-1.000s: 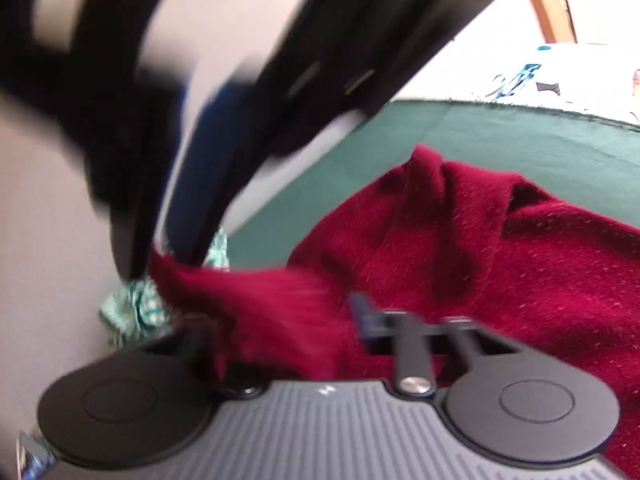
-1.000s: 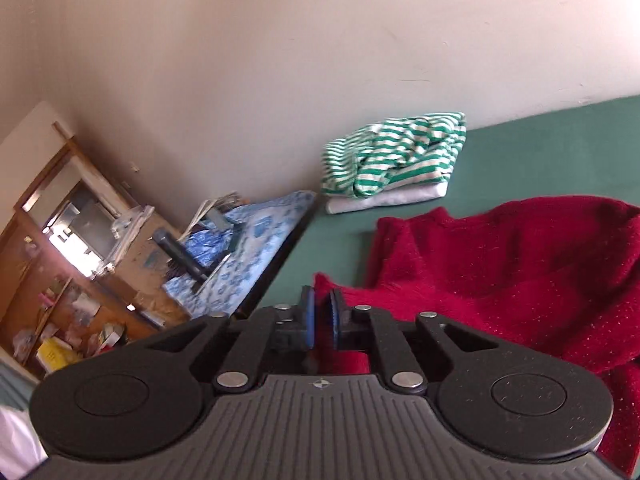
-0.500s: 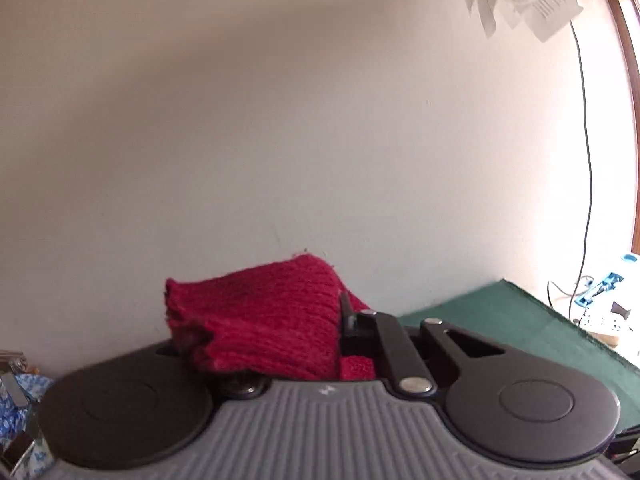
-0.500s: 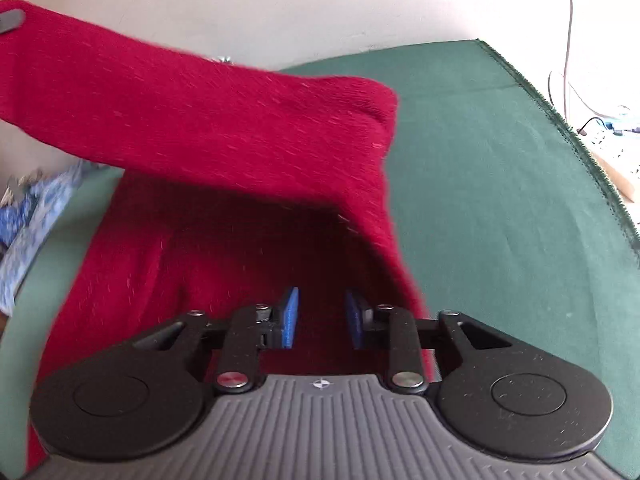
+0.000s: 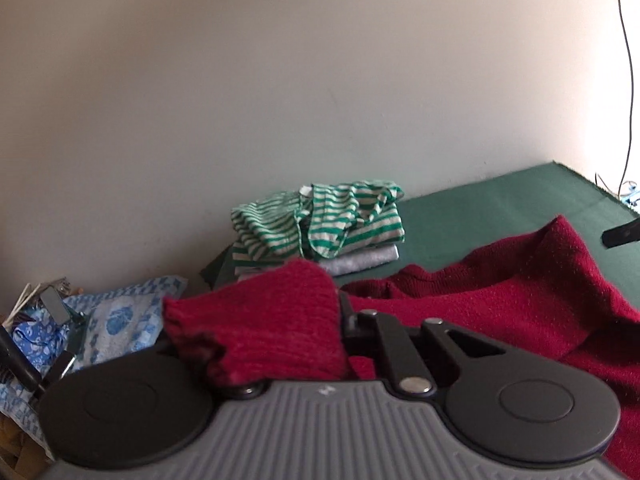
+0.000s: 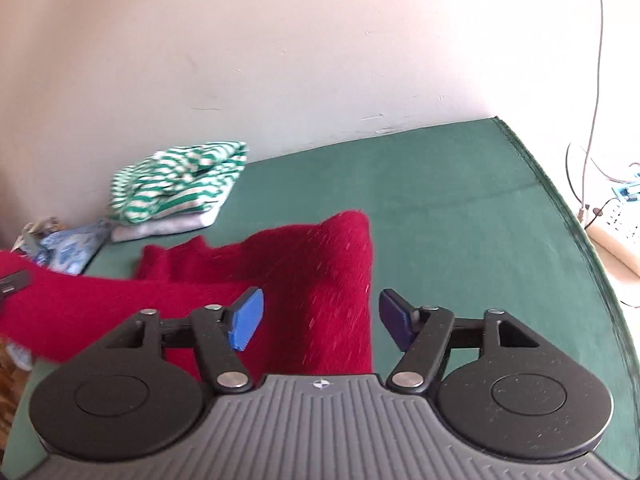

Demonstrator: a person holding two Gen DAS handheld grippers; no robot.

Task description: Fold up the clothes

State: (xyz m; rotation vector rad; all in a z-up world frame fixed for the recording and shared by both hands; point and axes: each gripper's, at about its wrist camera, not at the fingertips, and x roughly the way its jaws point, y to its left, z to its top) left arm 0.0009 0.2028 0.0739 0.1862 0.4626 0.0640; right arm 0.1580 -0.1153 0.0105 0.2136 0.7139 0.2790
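A dark red knitted sweater (image 6: pixel 312 272) lies on the green table cover (image 6: pixel 460 208). My left gripper (image 5: pixel 320 332) is shut on a ribbed end of the red sweater (image 5: pixel 264 320), which drapes over and hides its fingertips. The rest of the sweater (image 5: pixel 520 304) spreads to the right. My right gripper (image 6: pixel 320 316) is open and empty, its blue pads (image 6: pixel 248 318) held just above the sweater's folded part. The left gripper's tip (image 6: pixel 14 282) shows at the far left of the right wrist view, with the red sleeve (image 6: pixel 80 308).
A folded pile with a green-and-white striped shirt (image 5: pixel 320 220) on top sits at the back by the wall; it also shows in the right wrist view (image 6: pixel 180 180). Blue patterned cloth (image 5: pixel 116 320) and clutter lie left. A power strip (image 6: pixel 624 228) and cables lie beyond the right edge.
My right gripper has opened wide and let go of the sweater. My left gripper has come down from facing the wall and still holds the ribbed end.
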